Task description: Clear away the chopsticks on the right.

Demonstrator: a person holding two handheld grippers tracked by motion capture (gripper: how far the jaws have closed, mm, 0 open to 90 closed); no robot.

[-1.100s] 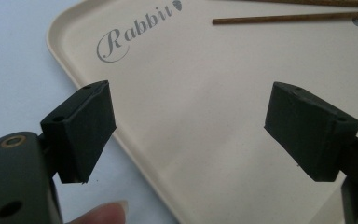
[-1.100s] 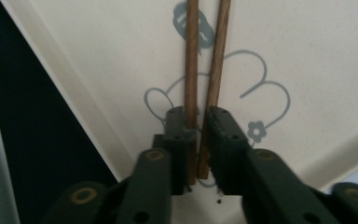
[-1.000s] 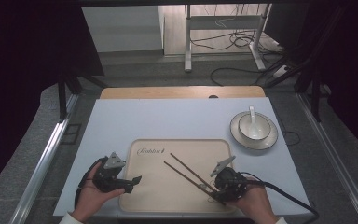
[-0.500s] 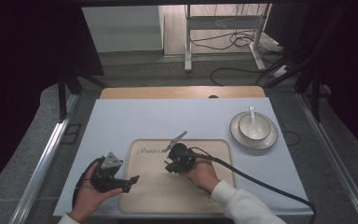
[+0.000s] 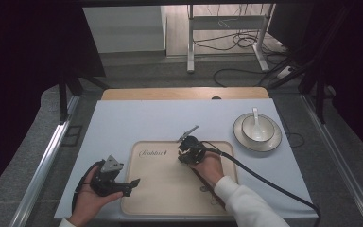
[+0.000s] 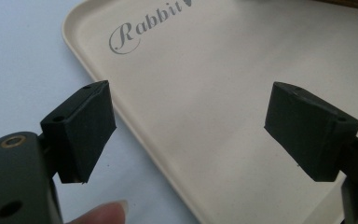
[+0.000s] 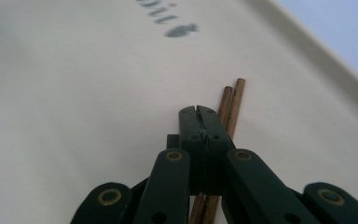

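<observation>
A beige tray [image 5: 170, 208] printed "Rabbit" lies at the table's near edge. My right gripper [image 5: 181, 155] rests low over its far middle, pointing left toward the print. In the right gripper view it [image 7: 198, 112] is shut, jaw against jaw. Two brown chopsticks [image 7: 233, 100] lie side by side on the tray [image 7: 74, 93] under the jaws, with their tips past them. In the high view the chopsticks [image 5: 216, 198] run under the right hand and sleeve. My left gripper [image 5: 130, 186] sits at the tray's left rim. It [image 6: 209, 135] is open and holds nothing above the tray [image 6: 205, 93].
A white bowl [image 5: 260, 132] with a white spoon [image 5: 255, 118] in it stands on a plate [image 5: 264, 144] at the right of the blue-grey table [image 5: 137, 123]. The right gripper's black cable [image 5: 264, 182] trails off the near right edge.
My right gripper has travelled from the tray's near right corner to its far middle. The chopsticks, splayed apart a second ago, now lie together. The left gripper has stayed put.
</observation>
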